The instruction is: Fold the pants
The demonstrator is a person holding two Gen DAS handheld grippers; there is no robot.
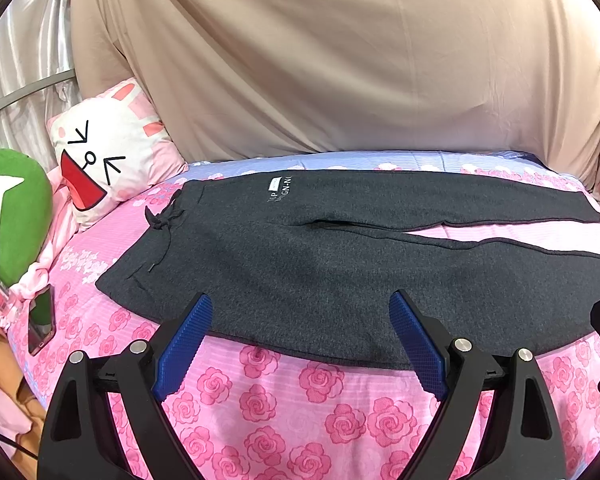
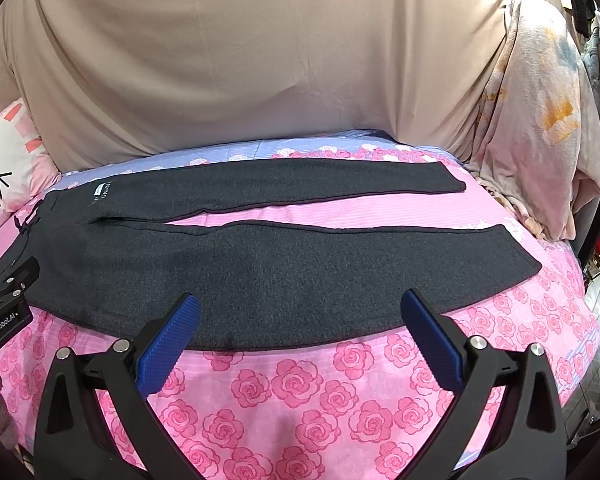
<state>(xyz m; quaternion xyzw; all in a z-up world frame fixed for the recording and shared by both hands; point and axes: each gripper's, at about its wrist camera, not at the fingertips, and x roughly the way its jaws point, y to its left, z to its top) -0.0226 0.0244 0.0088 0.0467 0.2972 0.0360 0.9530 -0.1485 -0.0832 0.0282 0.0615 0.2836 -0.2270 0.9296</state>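
Dark grey pants (image 1: 300, 264) lie flat on the bed, waistband and drawstring to the left, both legs spread apart to the right; they also show in the right wrist view (image 2: 260, 264). My left gripper (image 1: 300, 304) is open and empty, its blue pads (image 1: 186, 344) over the near edge of the pants by the waist. My right gripper (image 2: 300, 304) is open and empty, over the near edge of the near leg. The left gripper's body shows at the left edge of the right wrist view (image 2: 4, 304).
A pink rose-print bedsheet (image 1: 300, 412) covers the bed. A bunny pillow (image 1: 108, 152), a green plush (image 1: 12, 208) and a phone (image 1: 42, 324) lie at the left. A beige cloth (image 1: 320, 60) hangs behind. A bundled blanket (image 2: 540, 128) sits at the right.
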